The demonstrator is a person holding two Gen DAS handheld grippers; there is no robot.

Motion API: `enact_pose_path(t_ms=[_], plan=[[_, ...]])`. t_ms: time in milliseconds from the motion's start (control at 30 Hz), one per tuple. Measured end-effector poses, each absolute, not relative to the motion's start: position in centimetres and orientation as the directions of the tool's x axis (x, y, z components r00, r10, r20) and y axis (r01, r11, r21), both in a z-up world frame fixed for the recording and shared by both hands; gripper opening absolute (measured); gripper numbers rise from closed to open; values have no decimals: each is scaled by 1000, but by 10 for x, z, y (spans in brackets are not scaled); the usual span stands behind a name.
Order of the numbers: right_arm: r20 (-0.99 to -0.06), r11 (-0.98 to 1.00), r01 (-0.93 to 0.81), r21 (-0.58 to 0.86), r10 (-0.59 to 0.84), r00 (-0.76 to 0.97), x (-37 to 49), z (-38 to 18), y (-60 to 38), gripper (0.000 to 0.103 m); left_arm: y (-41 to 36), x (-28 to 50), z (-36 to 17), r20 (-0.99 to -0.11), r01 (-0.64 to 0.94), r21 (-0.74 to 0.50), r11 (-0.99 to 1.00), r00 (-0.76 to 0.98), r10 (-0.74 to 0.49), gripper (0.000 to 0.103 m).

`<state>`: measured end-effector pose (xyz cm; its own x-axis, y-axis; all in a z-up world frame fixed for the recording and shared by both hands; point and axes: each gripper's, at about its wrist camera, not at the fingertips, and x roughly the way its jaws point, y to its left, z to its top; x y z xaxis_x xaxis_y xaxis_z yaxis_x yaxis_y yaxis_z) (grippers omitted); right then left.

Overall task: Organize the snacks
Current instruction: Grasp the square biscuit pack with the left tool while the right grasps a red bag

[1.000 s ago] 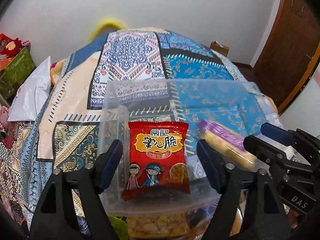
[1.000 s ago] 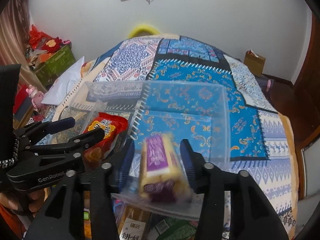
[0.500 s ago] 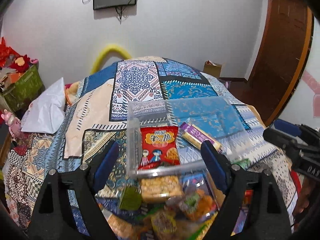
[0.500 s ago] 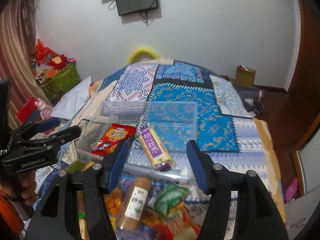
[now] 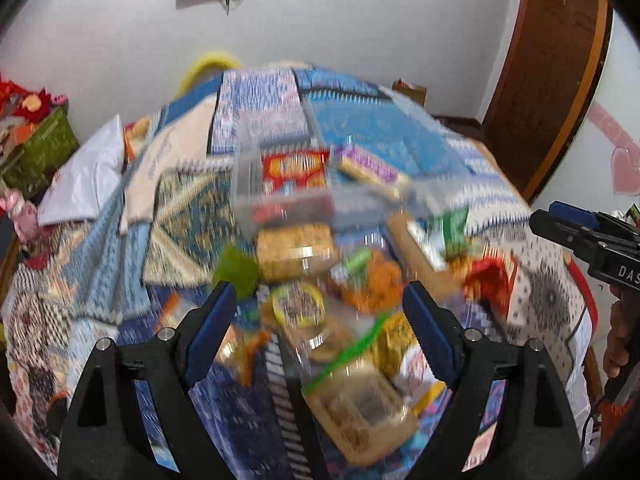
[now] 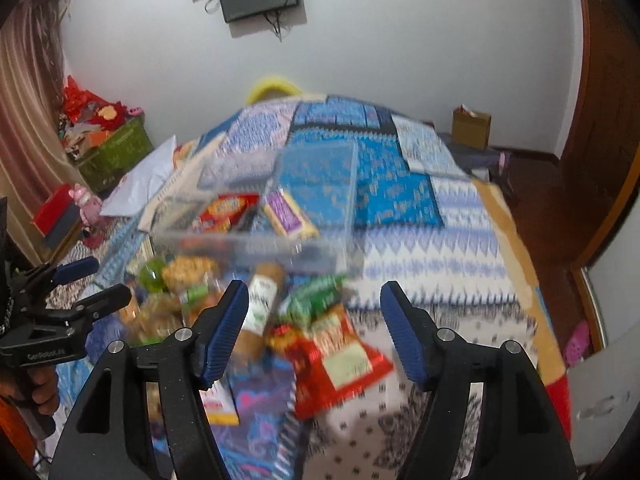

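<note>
A clear plastic box (image 5: 280, 204) sits on the bed with a red snack packet (image 5: 294, 170) and a purple-and-yellow bar (image 5: 368, 170) inside. In the right wrist view the box (image 6: 320, 248) holds the same red packet (image 6: 226, 210) and bar (image 6: 286, 214). A heap of loose snacks (image 5: 320, 272) lies in front of it. My left gripper (image 5: 318, 292) hovers open over the heap, holding nothing. My right gripper (image 6: 315, 288) has its jaws opening and nothing gripped. Below it lie a red packet with a pale label (image 6: 340, 360) and a brown tube (image 6: 262, 304). Both views are motion-blurred.
The patterned quilt (image 6: 400, 200) covers the whole bed. A white pillow (image 5: 86, 184) and a green crate (image 6: 114, 156) are at the left. A cardboard box (image 6: 472, 128) stands at the far wall and a wooden door (image 5: 548, 80) at the right. A hand (image 6: 44, 392) holds the left gripper.
Both grippers have drawn back from the clear box, leaving the red packet and the purple bar inside it. The right jaws have widened. The heap of loose snacks has come into view.
</note>
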<state>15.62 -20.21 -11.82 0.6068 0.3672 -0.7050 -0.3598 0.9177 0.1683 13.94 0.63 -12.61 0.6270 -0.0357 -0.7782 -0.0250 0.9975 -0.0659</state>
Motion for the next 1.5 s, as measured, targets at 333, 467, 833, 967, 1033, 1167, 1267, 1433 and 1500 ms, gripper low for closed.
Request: enact_pose_path(t_ms=[333, 467, 833, 967, 1033, 1167, 1267, 1433, 1500], plan=[[-795, 924, -352, 151, 324, 512, 157, -174, -209, 65, -4, 117, -173, -837, -29, -71, 997, 545, -43, 85], [-815, 925, -356, 134, 307, 491, 166, -186, -206, 68, -7, 115, -181, -840, -30, -90, 995, 539, -60, 85], [-830, 907, -416, 68, 282, 480, 180, -196, -192, 93, -4, 118, -199, -851, -49, -194, 980, 505, -143, 85], [-828, 903, -422, 75, 292, 479, 184, -198, -191, 95, -5, 112, -197, -844, -27, -210, 977, 509, -167, 74], [-823, 905, -420, 77, 295, 485, 183, -198, -192, 94, -7, 109, -195, -842, -16, -196, 980, 515, -160, 71], [-819, 910, -406, 84, 295, 492, 178, -196, -200, 77, -4, 104, -191, -840, -2, -188, 982, 519, -160, 68], [-818, 899, -420, 123, 331, 471, 172, -194, -202, 53, 1, 102, -187, -835, -3, -166, 986, 532, -139, 65], [-809, 906, -418, 65, 293, 509, 150, -188, -195, 35, 10, 97, -181, -829, -16, -165, 986, 545, -130, 63], [-805, 907, -414, 70, 297, 514, 143, -188, -195, 33, 11, 92, -178, -822, -12, -160, 987, 555, -127, 62]])
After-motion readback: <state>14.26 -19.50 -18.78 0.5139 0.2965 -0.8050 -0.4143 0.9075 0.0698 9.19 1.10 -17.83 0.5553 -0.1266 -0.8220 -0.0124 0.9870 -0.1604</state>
